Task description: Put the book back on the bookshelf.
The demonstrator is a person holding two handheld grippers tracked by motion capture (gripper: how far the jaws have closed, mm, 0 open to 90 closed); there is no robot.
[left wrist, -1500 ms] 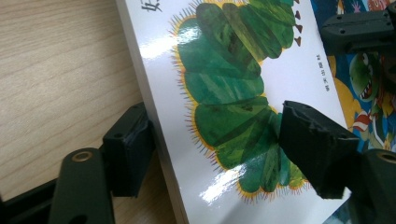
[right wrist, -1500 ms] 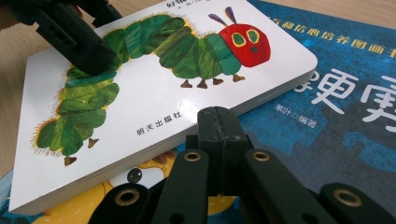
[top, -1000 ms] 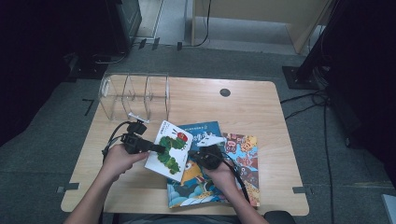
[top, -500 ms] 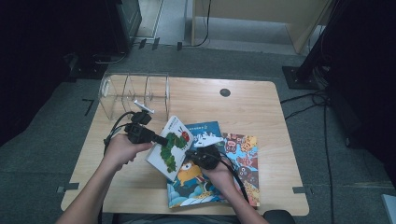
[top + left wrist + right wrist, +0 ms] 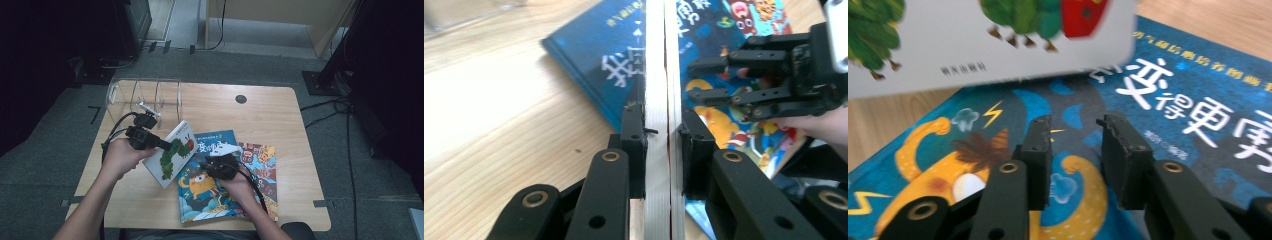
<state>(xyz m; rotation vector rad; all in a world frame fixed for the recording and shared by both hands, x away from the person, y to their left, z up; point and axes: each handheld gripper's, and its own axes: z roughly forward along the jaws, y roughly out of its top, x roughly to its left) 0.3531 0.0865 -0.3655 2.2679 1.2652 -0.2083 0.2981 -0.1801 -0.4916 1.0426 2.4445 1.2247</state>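
Since a second ago, the left tongs [image 5: 159,144] have carried the white caterpillar book [image 5: 172,157] up off the surface [image 5: 280,115], so it now stands tilted on its lower corner with its cover facing the right tongs [image 5: 206,162]. Their jaws have just been closing, and in the left gripper view both pads press on the book's edge [image 5: 663,150], which runs straight up between them, so the hold is firm. The right tongs have let go of that book: their jaws have just been opening and now stand partly apart with nothing between them, hovering just above the blue monster book [image 5: 207,182]. In the right gripper view the white book's lower edge [image 5: 973,55] hangs just beyond the jaw tips, clear of them. The blue book [image 5: 1168,100] lies flat directly beneath the right tongs, and an orange-patterned book [image 5: 260,160] lies under it, beyond the right hand. A clear acrylic rack [image 5: 145,95] stands just beyond the left tongs, empty.
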